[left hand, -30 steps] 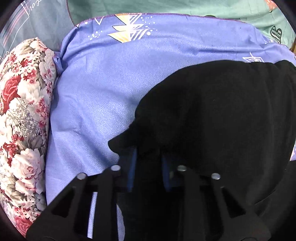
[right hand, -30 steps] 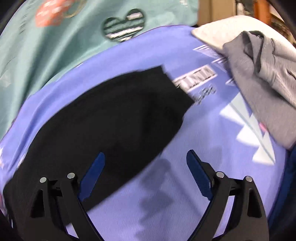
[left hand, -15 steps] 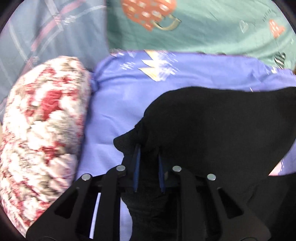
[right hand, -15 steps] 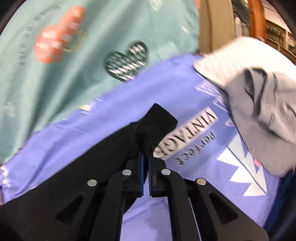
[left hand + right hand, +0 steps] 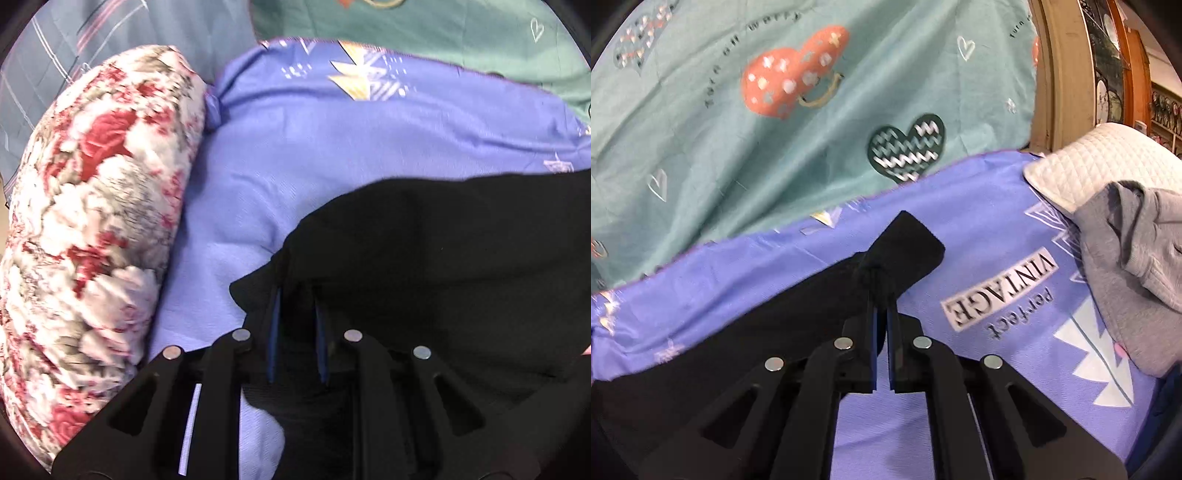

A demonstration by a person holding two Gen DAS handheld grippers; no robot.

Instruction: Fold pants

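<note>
Here, soft matte black pants [image 5: 424, 266] on smooth purple sheet [image 5: 332, 155].

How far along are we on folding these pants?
Early. Done: both grips are set. The left gripper is shut on one end of the black pants, and the right gripper is shut on a corner of them. In hand: that edge held above the purple sheet. Left: laying it over; no finished fold shows yet.

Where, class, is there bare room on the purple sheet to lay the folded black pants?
One free patch of purple sheet lies between the floral pillow and the black pants. Another, around the VINTAGE print, lies between the pants and the grey garment. The right edge is crowded: grey garment and white quilted pillow.
</note>
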